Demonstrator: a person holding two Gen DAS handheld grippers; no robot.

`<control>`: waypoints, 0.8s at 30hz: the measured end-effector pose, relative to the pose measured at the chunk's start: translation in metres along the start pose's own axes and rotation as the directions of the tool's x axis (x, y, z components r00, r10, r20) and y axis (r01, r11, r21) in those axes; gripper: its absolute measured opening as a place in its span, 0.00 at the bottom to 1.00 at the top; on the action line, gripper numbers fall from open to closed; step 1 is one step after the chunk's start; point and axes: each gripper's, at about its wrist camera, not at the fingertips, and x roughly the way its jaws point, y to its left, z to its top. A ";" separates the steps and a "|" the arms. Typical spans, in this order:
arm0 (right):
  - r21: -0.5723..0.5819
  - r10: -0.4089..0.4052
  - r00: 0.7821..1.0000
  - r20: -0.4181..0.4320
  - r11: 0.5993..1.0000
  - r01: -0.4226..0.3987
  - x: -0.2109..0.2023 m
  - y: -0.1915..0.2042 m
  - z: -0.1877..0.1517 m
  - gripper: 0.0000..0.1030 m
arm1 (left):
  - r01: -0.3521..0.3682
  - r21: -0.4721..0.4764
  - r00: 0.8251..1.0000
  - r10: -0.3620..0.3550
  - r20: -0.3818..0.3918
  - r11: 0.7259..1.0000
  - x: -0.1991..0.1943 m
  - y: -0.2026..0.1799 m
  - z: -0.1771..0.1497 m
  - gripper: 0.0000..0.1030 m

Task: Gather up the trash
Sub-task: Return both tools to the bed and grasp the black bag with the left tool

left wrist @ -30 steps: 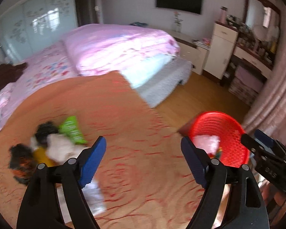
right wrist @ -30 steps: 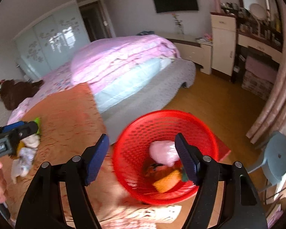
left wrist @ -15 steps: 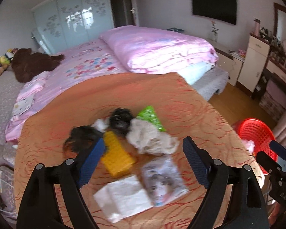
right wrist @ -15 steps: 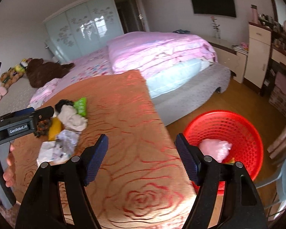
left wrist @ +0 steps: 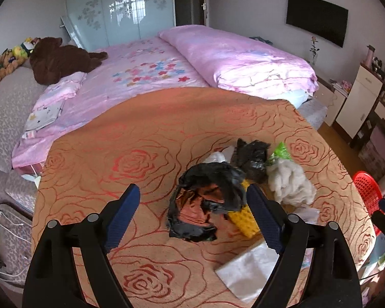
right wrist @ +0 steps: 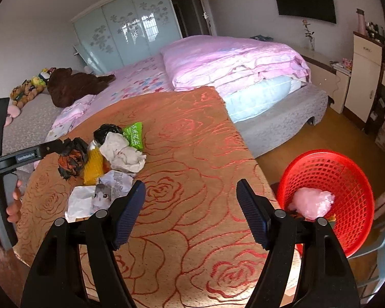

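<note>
While my left gripper (left wrist: 192, 213) hangs over the heap of trash on the rose-patterned cloth (left wrist: 131, 159), its jaws have just been opening and stand wide, with the crumpled black plastic bag (left wrist: 205, 205) framed between them but nothing pressed by the pads. My right gripper (right wrist: 190, 210) is open too and empty, above bare cloth between the heap and the red basket (right wrist: 346, 177), which sits on the floor off the table's far edge with a pink bag (right wrist: 311, 201) already in it.

The black bag looks feather-light and limp; I judge it will collapse under the pads and may slide, so I would pinch the thickest bunched fold at its upper rim rather than a single thin flap. The yellow studded block (left wrist: 243, 218) touching its right side seems stiff and would take a firm squeeze across its narrow sides. The white wadded tissue (left wrist: 290, 184) is soft and would compress easily. The flat white wrapper (left wrist: 246, 274) lies nearest me and offers little to grab unless I catch an edge. A second black bag (left wrist: 254, 156) and a green packet (left wrist: 281, 151) lie behind; whether anything is trapped beneath them I cannot tell.
</note>
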 end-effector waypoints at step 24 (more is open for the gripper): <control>-0.127 0.197 0.963 -0.184 0.967 -0.222 0.050 0.077 -0.020 0.69 | 0.117 -0.073 0.993 -0.119 -0.024 0.990 0.030 0.027 -0.026 0.34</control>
